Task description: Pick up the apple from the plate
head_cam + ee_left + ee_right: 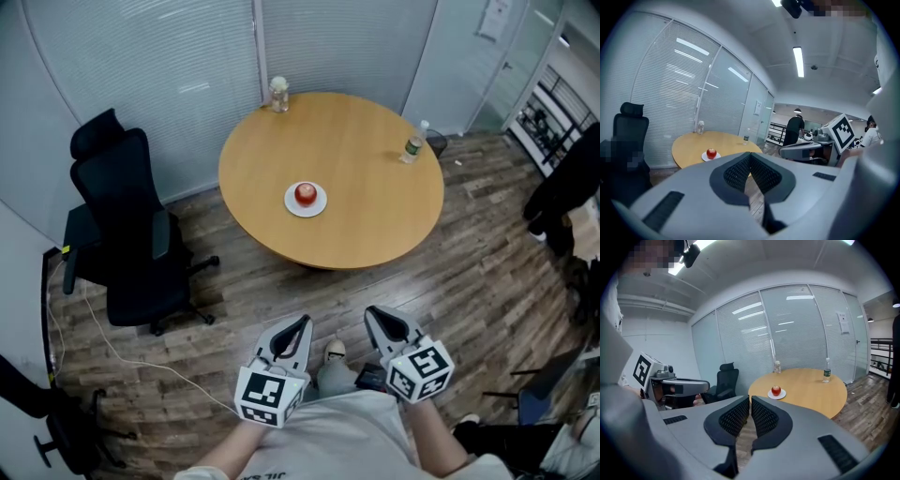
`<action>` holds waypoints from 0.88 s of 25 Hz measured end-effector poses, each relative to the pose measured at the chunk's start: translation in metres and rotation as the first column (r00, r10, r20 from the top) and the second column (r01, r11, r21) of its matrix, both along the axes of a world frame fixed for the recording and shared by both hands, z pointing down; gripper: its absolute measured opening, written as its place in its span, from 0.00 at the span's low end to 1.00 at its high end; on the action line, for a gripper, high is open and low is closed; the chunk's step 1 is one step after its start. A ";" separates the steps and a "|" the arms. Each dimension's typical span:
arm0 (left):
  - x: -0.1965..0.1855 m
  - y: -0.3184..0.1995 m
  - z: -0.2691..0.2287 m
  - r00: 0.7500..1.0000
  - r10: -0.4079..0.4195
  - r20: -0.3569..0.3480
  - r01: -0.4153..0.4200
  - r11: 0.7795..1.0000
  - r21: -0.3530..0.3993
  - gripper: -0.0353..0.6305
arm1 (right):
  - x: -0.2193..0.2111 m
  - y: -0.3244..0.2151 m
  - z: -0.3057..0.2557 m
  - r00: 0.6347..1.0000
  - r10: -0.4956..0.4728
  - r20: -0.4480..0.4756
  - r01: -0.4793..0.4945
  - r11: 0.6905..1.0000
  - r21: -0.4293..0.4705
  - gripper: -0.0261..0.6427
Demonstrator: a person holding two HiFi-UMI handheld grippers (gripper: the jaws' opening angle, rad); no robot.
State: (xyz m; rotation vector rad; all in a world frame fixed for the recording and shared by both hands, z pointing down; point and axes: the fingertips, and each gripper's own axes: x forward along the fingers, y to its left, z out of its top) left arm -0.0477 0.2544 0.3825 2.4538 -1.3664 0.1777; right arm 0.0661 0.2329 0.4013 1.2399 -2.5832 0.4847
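Observation:
A red apple (305, 193) sits on a small white plate (318, 206) near the middle of a round wooden table (375, 206). Both gripper views show the apple (711, 153) (776, 390) far ahead on its plate. My left gripper (302, 323) and right gripper (372, 314) hang close to my body, well short of the table, over the wood floor. Both are shut with their dark pads together and nothing between them.
A black office chair (127, 225) stands left of the table. A small jar (278, 94) sits at the table's far edge and a water bottle (413, 142) at its right edge. Glass walls with blinds lie behind. A person (793, 129) stands in the far room.

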 end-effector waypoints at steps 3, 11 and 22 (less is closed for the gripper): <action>-0.005 -0.007 0.006 1.000 -0.009 0.011 0.009 1.000 -0.008 0.06 | 0.000 -0.009 0.004 1.000 0.004 0.003 -0.004 1.000 -0.008 0.09; -0.012 -0.063 0.016 0.998 -0.057 0.025 0.058 0.998 -0.017 0.06 | -0.010 -0.072 0.014 0.999 -0.044 0.022 0.044 0.999 -0.009 0.09; 0.002 -0.205 0.009 0.991 -0.128 0.028 0.129 0.992 -0.014 0.06 | 0.007 -0.217 0.002 0.993 -0.115 0.033 0.115 0.993 0.014 0.09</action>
